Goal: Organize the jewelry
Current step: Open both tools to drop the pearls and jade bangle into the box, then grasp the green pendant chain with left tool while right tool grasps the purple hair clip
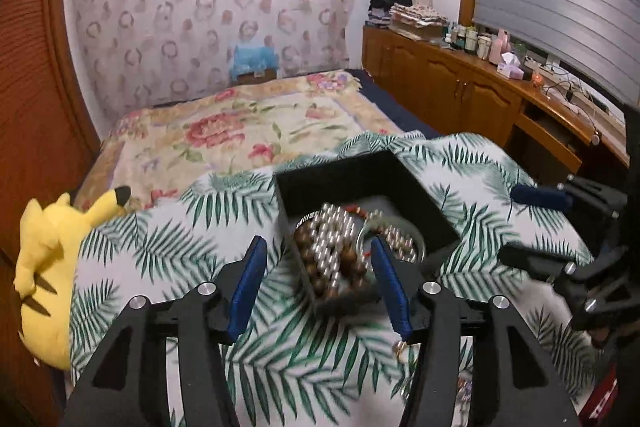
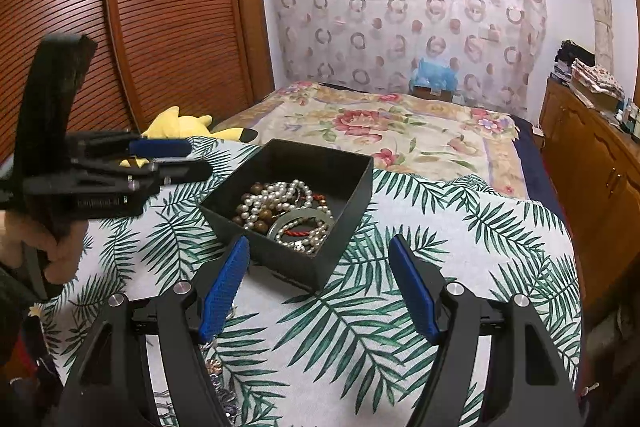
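Note:
A black open box (image 2: 344, 183) stands on a palm-leaf cloth (image 2: 400, 307). It holds pearl strands (image 2: 276, 195), brown wooden beads (image 2: 260, 217), a green bangle (image 2: 296, 217) and a red cord. In the left wrist view the box (image 1: 344, 175) and its beads (image 1: 332, 247) are blurred. My left gripper (image 1: 320, 251) is open and empty just in front of the box. My right gripper (image 2: 318, 247) is open and empty at the box's near corner. A small trinket (image 1: 400, 349) lies on the cloth under the left gripper's right finger. More loose jewelry (image 2: 218, 371) lies by the right gripper's left finger.
A yellow plush toy (image 1: 52, 267) lies at the cloth's left edge. A floral bedspread (image 2: 380, 123) stretches behind. A wooden cabinet (image 1: 460, 83) with bottles runs along the right. A slatted wooden door (image 2: 120, 7) is on the left.

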The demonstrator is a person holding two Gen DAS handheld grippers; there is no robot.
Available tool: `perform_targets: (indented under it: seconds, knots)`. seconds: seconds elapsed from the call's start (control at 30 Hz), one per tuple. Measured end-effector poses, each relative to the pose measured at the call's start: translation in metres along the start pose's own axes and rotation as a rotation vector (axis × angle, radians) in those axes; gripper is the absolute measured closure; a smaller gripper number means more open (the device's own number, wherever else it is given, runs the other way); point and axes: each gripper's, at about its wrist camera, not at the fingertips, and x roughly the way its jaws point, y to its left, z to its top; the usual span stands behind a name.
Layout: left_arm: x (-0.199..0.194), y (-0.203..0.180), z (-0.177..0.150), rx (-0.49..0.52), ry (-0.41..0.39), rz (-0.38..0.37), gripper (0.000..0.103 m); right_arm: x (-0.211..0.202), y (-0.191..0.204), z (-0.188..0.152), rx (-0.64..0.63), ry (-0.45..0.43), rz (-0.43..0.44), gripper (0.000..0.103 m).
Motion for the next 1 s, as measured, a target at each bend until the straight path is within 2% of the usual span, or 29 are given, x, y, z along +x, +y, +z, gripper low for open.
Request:
perform_targets:
  seconds: [0.03, 0.13, 0.2, 0.47, 0.77, 1.0]
  knots:
    - [0.000, 0.001, -0.003, -0.001, 0.002, 0.007, 0.040, 0.000, 0.001, -0.001, 0.000, 0.001, 0.003, 0.029]
    - [-0.004, 0.002, -0.013, -0.007, 0.001, 0.007, 0.024, -0.002, 0.006, -0.006, -0.001, 0.006, 0.012, 0.029]
    - [-0.006, 0.002, -0.021, -0.003, 0.006, 0.015, 0.019, -0.004, 0.008, -0.009, -0.002, 0.007, 0.018, 0.029]
    - [-0.018, -0.005, -0.053, -0.023, 0.029, -0.020, 0.017, -0.015, 0.019, -0.040, -0.021, 0.062, 0.064, 0.030]
    - [-0.024, -0.013, -0.086, -0.046, 0.069, -0.059, 0.017, -0.008, 0.042, -0.082, -0.054, 0.184, 0.141, 0.051]
    - [-0.025, -0.018, -0.098, -0.049, 0.088, -0.072, 0.017, 0.006, 0.053, -0.092, -0.063, 0.249, 0.176, 0.064]
